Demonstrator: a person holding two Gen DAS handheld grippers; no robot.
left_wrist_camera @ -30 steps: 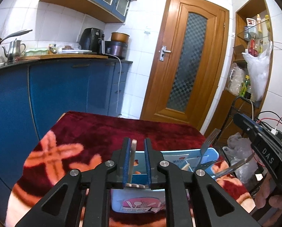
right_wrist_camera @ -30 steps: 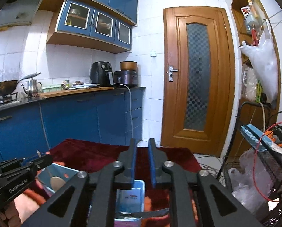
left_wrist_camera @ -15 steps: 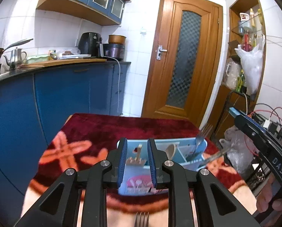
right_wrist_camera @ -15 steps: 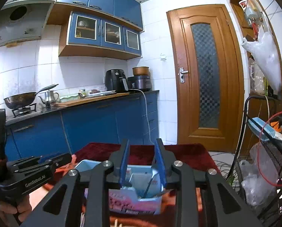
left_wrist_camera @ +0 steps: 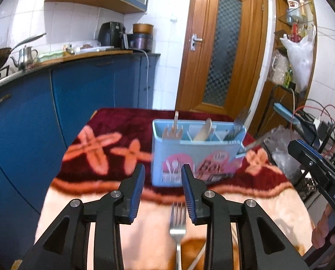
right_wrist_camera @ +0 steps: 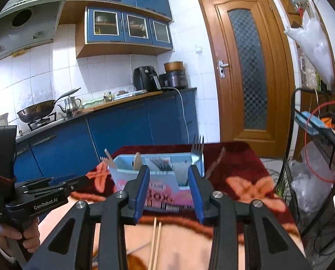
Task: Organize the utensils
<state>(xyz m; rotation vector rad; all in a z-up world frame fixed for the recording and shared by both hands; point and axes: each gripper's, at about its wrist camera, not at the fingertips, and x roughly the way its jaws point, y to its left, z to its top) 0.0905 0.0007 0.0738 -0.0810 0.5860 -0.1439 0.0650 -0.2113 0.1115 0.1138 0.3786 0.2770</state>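
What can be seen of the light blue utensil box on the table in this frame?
The light blue utensil box stands upright on the dark red patterned cloth, apart from both grippers. It looks like plastic, with pink cutlery pictures on its front and dividers making several compartments. A wooden utensil sticks up at one end, a wooden spoon near the middle, and a metal fork at the other end.

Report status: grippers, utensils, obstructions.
Left hand-held gripper and right hand-held gripper open, empty, jaws just widened. Fork and chopsticks lie loose before blue utensil holder. Nothing in the way.
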